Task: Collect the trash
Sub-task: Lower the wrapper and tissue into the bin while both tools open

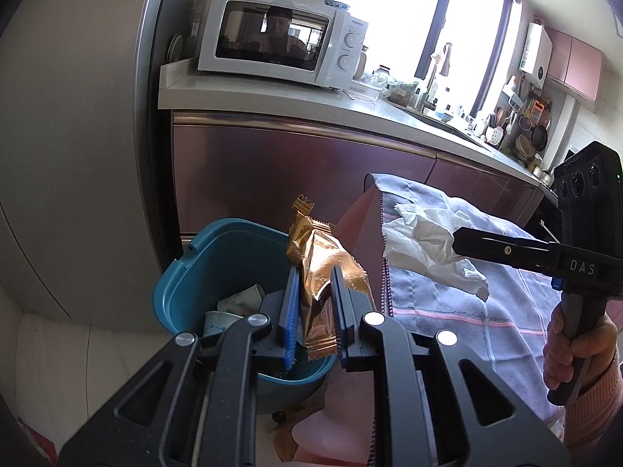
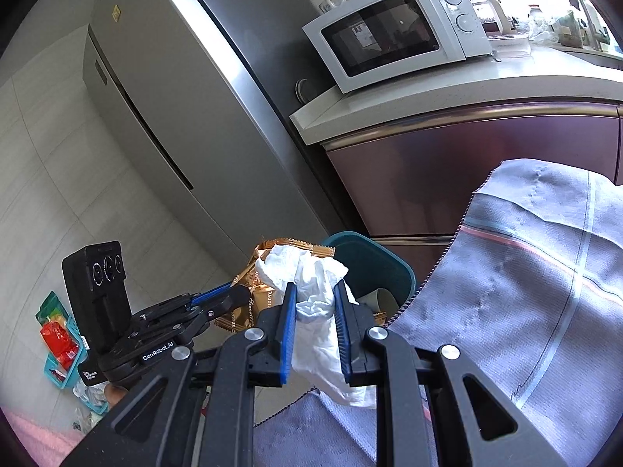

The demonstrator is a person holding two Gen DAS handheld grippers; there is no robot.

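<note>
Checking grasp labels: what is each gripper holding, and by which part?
The left gripper pinches the gold wrapper around its middle; the right gripper clamps the crumpled white tissue mid-body.

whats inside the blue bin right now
Inside the blue bin, crumpled paper cups are visible; the left gripper and its gold wrapper cover the rest.

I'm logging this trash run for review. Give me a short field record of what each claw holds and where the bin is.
left claw: shut on gold snack wrapper, over the bin
right claw: shut on white crumpled tissue, above the cloth edge
bin: blue trash bin, open; paper cups inside
surface: grey checked cloth
background: white microwave on counter
</note>
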